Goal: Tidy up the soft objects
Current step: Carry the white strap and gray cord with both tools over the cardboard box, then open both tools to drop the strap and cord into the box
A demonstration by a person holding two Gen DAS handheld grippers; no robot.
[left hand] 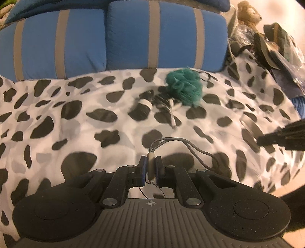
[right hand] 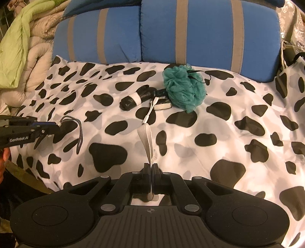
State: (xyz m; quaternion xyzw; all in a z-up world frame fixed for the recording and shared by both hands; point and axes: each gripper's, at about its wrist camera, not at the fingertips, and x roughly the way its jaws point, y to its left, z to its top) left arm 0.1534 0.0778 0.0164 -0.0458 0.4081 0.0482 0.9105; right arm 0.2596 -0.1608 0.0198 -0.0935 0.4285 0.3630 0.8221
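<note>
My left gripper [left hand: 151, 167] is shut on a grey braided cable [left hand: 190, 147] whose loops hang over the cow-print bedsheet [left hand: 76, 118]; the right wrist view shows that gripper [right hand: 57, 126] at far left with the cable [right hand: 79, 131]. My right gripper [right hand: 151, 171] is shut on a flat grey strap [right hand: 145, 139] that runs forward over the sheet. A teal bath pouf [right hand: 184, 86] lies near the pillows, also in the left view [left hand: 184, 85]. Beside it lie a black rolled bundle with a white band [right hand: 136, 99] and a white cable [right hand: 150, 111].
Two blue pillows with grey stripes [right hand: 209, 32] stand behind the sheet. A green and beige quilt [right hand: 21, 49] is piled at the left. A brown teddy bear [left hand: 247, 13] and bags [left hand: 276, 47] clutter the right side. The bed's front edge [left hand: 282, 188] is near.
</note>
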